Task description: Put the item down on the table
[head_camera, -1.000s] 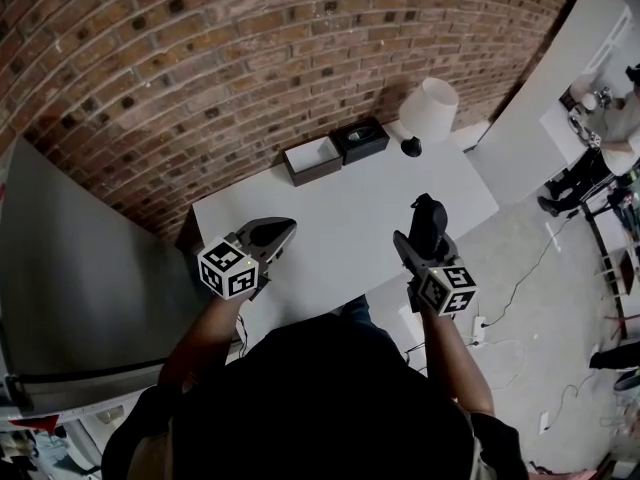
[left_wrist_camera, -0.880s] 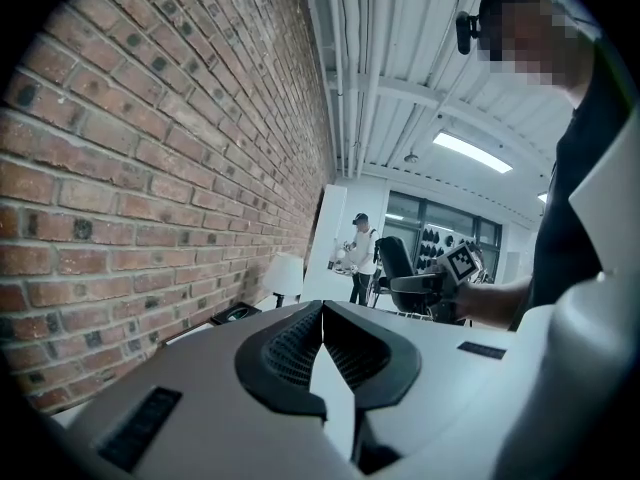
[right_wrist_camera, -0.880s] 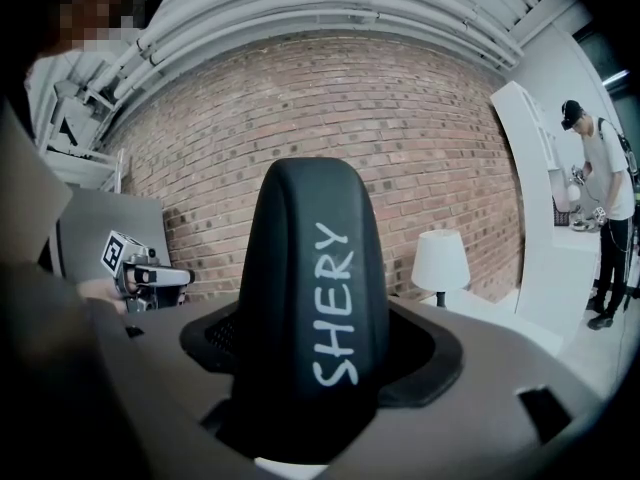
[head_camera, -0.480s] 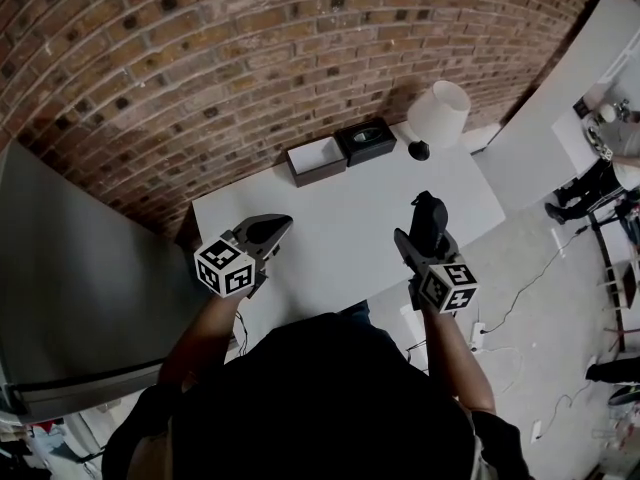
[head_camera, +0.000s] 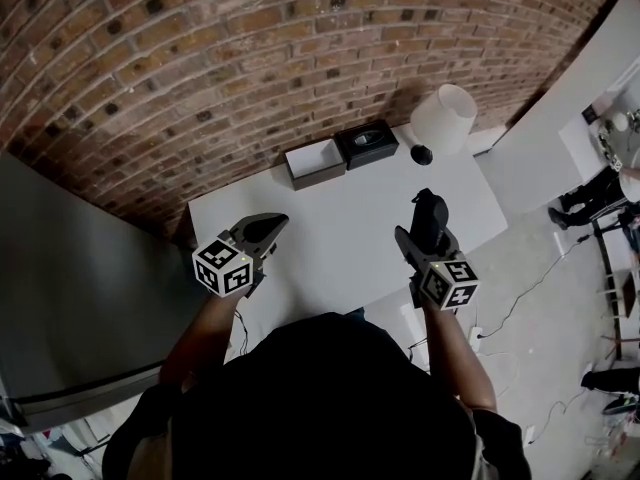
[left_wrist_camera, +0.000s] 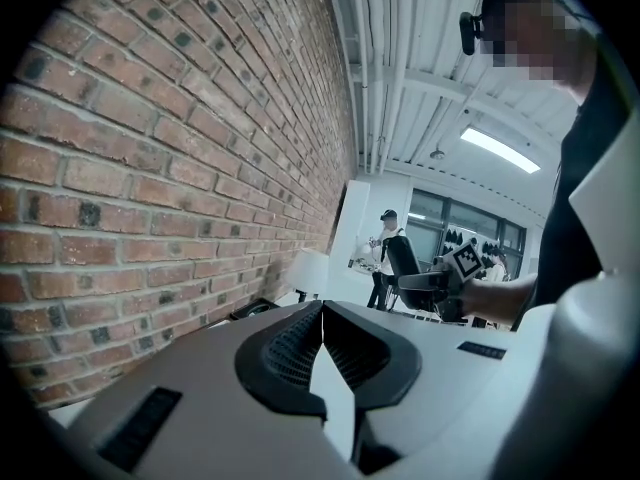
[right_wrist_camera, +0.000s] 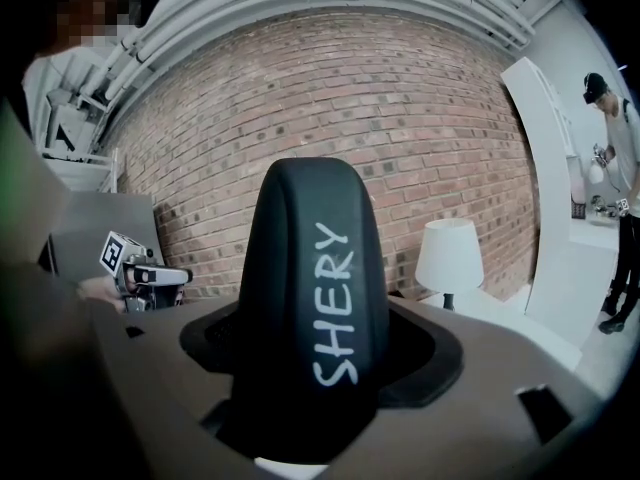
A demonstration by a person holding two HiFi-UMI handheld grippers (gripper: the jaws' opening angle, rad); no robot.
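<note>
Clamping a black item (right_wrist_camera: 315,308) lettered SHERY between its jaws, the right gripper (head_camera: 428,230) hangs above the near right part of the white table (head_camera: 340,238). The left gripper (head_camera: 270,228), jaws pressed together on nothing, hovers over the near left edge. Beyond stand an open box (head_camera: 314,161), a black box (head_camera: 366,142) and a white lamp (head_camera: 443,120), all against the brick wall (head_camera: 250,58).

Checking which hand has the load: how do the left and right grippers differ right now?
The left gripper has its jaws closed together with nothing between them; the right gripper has its jaws wide, clamped on a black item with white lettering. The left gripper is near the left side of the white table, the right gripper near its right side. Both carry a marker cube and appear held over the table.
</note>
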